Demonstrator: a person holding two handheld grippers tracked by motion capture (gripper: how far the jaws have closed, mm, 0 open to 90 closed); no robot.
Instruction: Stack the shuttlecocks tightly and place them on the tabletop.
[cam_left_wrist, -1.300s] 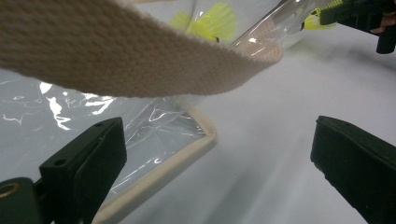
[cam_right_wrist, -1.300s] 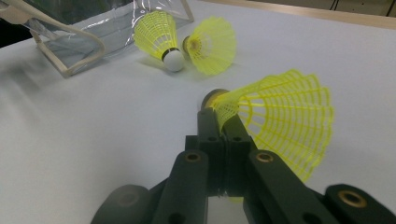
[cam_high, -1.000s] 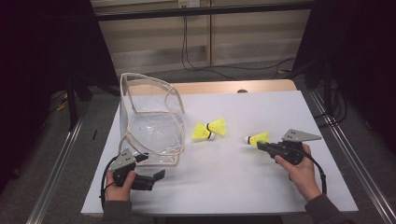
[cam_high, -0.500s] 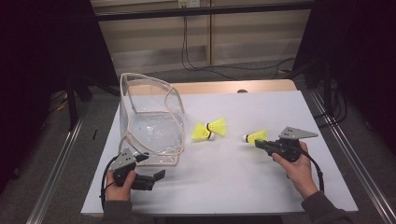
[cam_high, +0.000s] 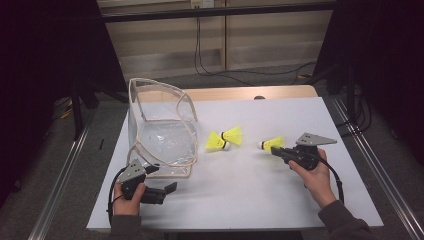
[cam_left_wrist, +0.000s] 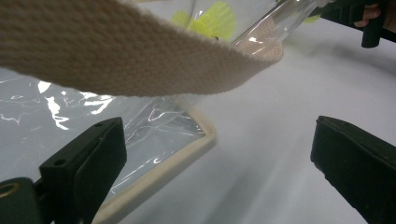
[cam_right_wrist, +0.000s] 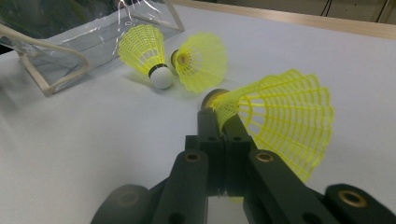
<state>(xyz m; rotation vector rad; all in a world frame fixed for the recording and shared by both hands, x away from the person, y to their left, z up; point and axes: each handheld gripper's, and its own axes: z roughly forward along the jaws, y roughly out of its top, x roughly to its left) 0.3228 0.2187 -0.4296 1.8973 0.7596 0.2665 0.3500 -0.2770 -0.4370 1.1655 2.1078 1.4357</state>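
Note:
My right gripper (cam_high: 276, 149) is shut on the mesh skirt of a yellow shuttlecock (cam_high: 271, 144), right of the table's middle. In the right gripper view the jaws (cam_right_wrist: 222, 122) pinch the skirt near the cork, and the shuttlecock (cam_right_wrist: 285, 116) fans out to the right. Two more yellow shuttlecocks (cam_high: 216, 142) (cam_high: 233, 135) lie together mid-table, also seen ahead of the right gripper (cam_right_wrist: 142, 49) (cam_right_wrist: 203, 60). A clear bag with beige trim (cam_high: 162, 135) stands at the left. My left gripper (cam_high: 167, 189) rests open by the bag's near corner, its jaws (cam_left_wrist: 219, 144) wide apart around bare table.
A beige strap (cam_left_wrist: 140, 60) of the bag hangs across the left gripper view, with the bag's base edge (cam_left_wrist: 187, 154) just beyond the left jaw. The white table (cam_high: 250, 200) has bare room in front. Metal rails (cam_high: 370, 170) run along both sides.
My right gripper has shifted slightly left and away from the near edge, carrying the shuttlecock. The left gripper has kept still.

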